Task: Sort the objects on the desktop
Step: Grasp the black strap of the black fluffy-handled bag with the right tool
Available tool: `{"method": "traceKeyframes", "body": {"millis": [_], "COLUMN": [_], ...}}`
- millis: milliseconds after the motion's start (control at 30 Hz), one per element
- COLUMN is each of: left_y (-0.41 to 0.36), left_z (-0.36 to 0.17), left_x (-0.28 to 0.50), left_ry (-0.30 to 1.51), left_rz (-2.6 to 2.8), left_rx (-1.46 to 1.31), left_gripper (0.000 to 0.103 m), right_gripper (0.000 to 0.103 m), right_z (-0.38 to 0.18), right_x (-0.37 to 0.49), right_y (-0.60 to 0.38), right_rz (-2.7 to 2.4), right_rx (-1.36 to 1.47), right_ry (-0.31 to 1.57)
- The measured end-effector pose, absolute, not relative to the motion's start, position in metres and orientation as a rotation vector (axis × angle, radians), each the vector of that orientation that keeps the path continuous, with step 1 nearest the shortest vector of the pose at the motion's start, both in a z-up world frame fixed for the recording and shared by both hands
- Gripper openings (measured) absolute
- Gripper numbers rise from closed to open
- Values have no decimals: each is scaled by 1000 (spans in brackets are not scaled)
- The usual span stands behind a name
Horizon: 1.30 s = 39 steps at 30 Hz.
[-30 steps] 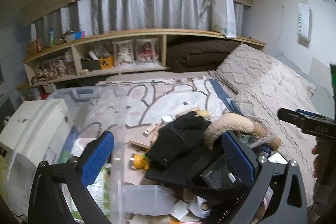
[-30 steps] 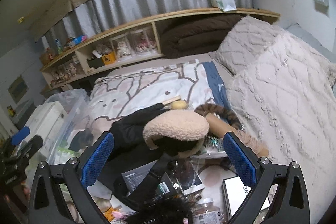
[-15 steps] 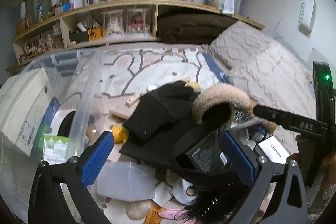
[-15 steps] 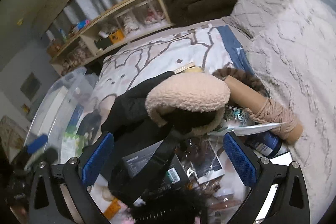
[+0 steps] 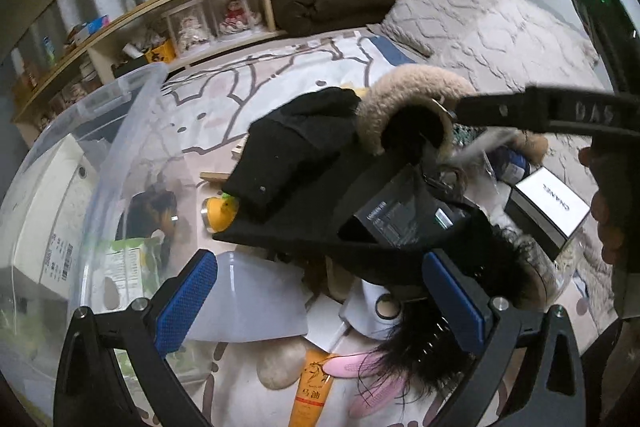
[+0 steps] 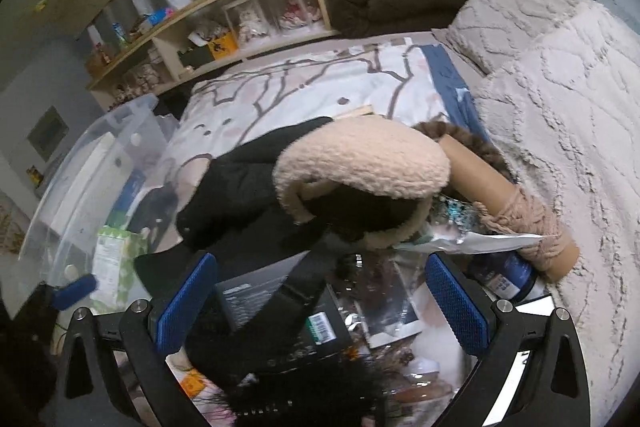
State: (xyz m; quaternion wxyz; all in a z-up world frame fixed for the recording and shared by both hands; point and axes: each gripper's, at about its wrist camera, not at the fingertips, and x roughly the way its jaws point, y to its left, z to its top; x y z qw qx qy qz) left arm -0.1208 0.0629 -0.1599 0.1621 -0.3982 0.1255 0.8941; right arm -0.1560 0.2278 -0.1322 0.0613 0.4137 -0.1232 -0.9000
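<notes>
A pile of mixed objects lies on the bed. In the left wrist view, my left gripper is open above a translucent plastic piece, a black hairbrush and an orange tube. Beyond them lie a black garment, a beige fleece item, a black box and a white box. My right gripper is open and holds nothing. It hovers over the black box, close to the fleece item and the black garment.
A clear plastic bin with cartons inside stands at the left. A cardboard tube wound with yarn and a blue can lie at the right. A quilted blanket covers the right side, and shelves run behind.
Both grippers have dropped lower and closer to the pile, still open. The left view now tilts down, bringing the hairbrush, the orange tube and the bin wall into it.
</notes>
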Motion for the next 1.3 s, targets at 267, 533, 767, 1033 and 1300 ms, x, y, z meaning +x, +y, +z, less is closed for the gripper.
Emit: {"method": "traceKeyframes", "body": {"millis": [267,533,767,1033,1300], "left_y": [66,57,50,51,46], "left_z": [-169,-167,-173,-191,-189], "left_x": [-126,-133,-141,-145,-146], "left_ry": [178,-177,-355,-488,-428], "left_rz": [2431,2257,2200,2071,2157], "left_rx": [-1241,-1310,-1363,-1471,-1490], "left_gripper": [103,103,103,103,103], "right_gripper": [50,48,48,48,25], "right_z": [-152,-189,-202,-223,-209], "right_x": [-164,-178,-196,-214,-207], "right_y": [251,266,256,255,256], "right_rz": [-2660,-2557,-2543,-2496,-2548], "right_rx": [1240,1363,1417,1408,1279], "right_ry": [-630,-865,-878,-999,-912]}}
